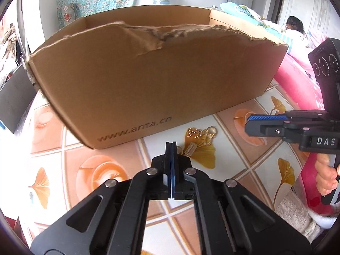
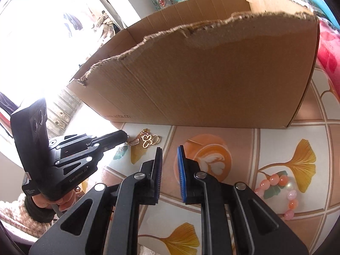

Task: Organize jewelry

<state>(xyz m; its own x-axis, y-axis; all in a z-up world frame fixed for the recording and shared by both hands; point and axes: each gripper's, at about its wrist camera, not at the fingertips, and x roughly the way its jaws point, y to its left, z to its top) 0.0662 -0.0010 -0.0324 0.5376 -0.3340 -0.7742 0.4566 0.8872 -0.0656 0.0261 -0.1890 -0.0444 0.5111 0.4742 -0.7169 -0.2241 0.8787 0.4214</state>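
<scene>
A gold keychain-like piece of jewelry (image 1: 200, 135) with rings and a small woven charm lies on the patterned tablecloth just in front of a torn cardboard box (image 1: 148, 80). It also shows in the right wrist view (image 2: 147, 140). My left gripper (image 1: 171, 146) is shut, its tip right beside the charm; whether it pinches anything I cannot tell. It shows in the right wrist view (image 2: 126, 137) with its tip at the jewelry. My right gripper (image 2: 170, 150) is open and empty, above the cloth to the right of the jewelry. A pink and orange bead bracelet (image 2: 282, 193) lies at the right.
The cardboard box (image 2: 212, 74) has a ragged torn front wall and stands open at the top. The tablecloth (image 1: 53, 148) has tile, leaf and coffee-cup prints. A bed with pink bedding (image 1: 297, 78) and a person lie beyond the table at the right.
</scene>
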